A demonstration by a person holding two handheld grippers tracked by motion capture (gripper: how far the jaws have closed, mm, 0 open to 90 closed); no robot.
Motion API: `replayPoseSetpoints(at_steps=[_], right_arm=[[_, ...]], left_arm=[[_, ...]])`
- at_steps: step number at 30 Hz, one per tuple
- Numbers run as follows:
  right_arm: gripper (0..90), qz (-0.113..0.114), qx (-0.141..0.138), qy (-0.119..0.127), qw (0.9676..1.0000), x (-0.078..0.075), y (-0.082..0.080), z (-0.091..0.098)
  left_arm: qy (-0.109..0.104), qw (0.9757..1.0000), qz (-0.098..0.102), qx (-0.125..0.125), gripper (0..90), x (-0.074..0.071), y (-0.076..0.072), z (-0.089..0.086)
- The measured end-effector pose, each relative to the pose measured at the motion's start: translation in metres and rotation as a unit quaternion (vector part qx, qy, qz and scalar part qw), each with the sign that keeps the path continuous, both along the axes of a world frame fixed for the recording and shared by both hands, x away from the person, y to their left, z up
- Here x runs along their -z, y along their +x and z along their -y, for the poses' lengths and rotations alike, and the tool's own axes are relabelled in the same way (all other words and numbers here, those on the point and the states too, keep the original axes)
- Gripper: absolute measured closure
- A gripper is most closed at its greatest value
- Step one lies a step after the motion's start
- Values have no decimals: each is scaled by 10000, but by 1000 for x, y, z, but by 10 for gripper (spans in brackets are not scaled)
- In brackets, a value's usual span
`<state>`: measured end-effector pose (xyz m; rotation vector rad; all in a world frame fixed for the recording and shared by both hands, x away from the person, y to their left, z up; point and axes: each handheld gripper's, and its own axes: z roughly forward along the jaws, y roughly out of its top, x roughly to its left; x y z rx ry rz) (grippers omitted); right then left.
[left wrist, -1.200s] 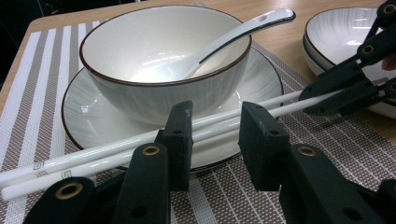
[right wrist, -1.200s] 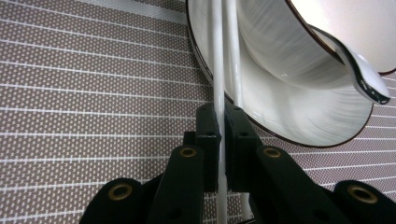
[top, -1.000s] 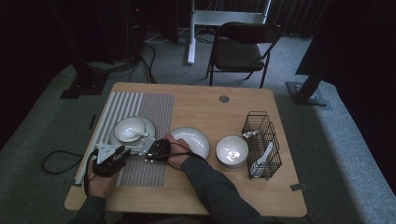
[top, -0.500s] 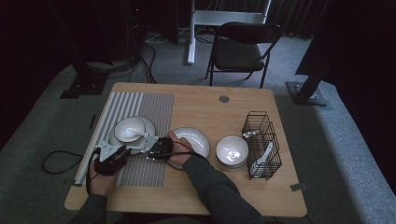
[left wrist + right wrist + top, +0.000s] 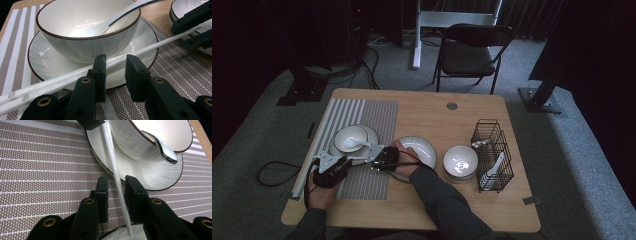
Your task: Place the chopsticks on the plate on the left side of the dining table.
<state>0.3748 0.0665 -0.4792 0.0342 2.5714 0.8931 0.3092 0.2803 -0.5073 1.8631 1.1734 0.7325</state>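
Left gripper view shows a pair of white chopsticks [image 5: 75, 75] lying side by side across the near rim of a plate [image 5: 42, 60], which carries a bowl [image 5: 82, 32] with a white spoon [image 5: 117, 17] resting in it. The chopsticks pass between the jaws of the left gripper [image 5: 115, 75]; the jaws stand narrowly apart, with the sticks against the left jaw and a gap at the right one. Near the sticks' thick ends a small grey mark reads like "5" or "S" on each.

In the right gripper view, the right gripper [image 5: 116, 198] has the sticks between its jaws, which have just been opening, with a gap on each side.

In the high view both grippers sit on the striped placemat [image 5: 362, 112] at the desk's [image 5: 432, 112] near left, right beside the plate.
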Motion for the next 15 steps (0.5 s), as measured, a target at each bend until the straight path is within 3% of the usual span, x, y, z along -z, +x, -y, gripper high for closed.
replayPoseSetpoints(at_steps=[8,15], right_arm=[[835,47,-46,4,10000,1,-1,-2],[842,75,-86,-6,9999,1,-3,-8]], left_arm=[[-3,10000,-8,-30,705,0,0,-2],[-12,10000,-26,-55,701,1,0,-2]])
